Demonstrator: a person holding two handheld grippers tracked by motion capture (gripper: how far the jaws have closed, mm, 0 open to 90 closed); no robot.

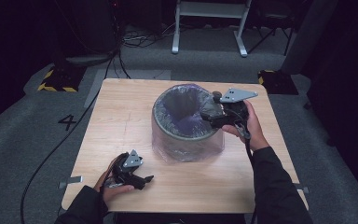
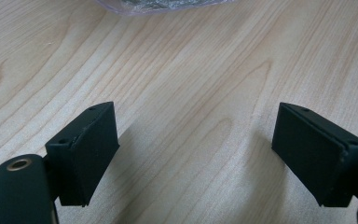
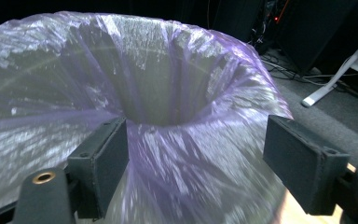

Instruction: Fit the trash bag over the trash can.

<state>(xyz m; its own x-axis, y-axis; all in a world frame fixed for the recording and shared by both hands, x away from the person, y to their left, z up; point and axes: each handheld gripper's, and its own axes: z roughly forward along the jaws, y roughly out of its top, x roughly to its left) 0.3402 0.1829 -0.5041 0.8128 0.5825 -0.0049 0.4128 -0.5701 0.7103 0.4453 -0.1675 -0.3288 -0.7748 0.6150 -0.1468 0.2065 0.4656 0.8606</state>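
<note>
A round bin [image 1: 186, 123] lined with a thin purple plastic bag [image 3: 168, 70] stands in the middle of the wooden table [image 1: 121, 116]. My right gripper [image 1: 207, 114] is at the bin's right rim, pointing in over the opening. In the right gripper view its jaws [image 3: 196, 158] stand wide apart, with the bag's draped film lying between and below them; the pads do not press on it. My left gripper [image 1: 147, 179] rests low over the table near the front left. It is open [image 2: 196, 149] over bare wood [image 2: 191, 70], and the bag's edge [image 2: 163, 4] lies far ahead.
A black cable [image 1: 51, 154] runs across the grey floor left of the table. Two yellow-and-black striped bases [image 1: 58, 79] sit by the far corners, and a white frame's legs [image 1: 209, 28] stand behind. A small metal bracket [image 1: 71, 181] sticks out at the table's front left edge.
</note>
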